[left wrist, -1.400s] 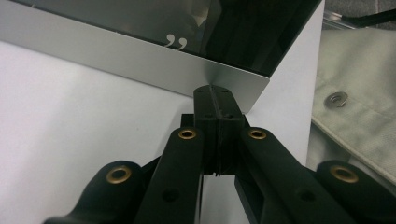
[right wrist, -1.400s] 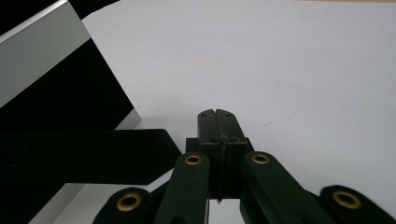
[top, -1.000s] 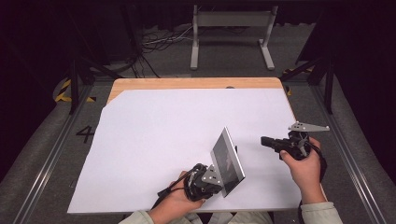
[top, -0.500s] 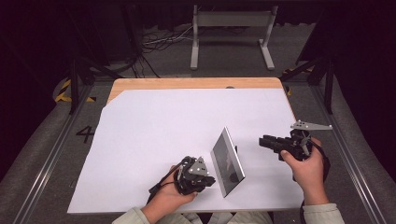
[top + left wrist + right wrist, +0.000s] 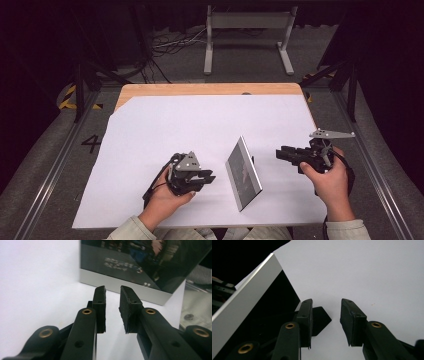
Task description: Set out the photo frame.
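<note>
Standing tilted on white table sheet (image 5: 165, 120), silver-framed dark-glass picture frame (image 5: 243, 173), left gripper (image 5: 209, 178) and right gripper (image 5: 281, 153) flanking it, jaws just opening, nothing between them

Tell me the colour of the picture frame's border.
Silver picture frame border, clearest in the left gripper view.

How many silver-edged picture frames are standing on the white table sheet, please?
1. The silver-edged picture frame with dark glass stands tilted on the white sheet, between the left gripper and the right gripper, touching neither.
</note>
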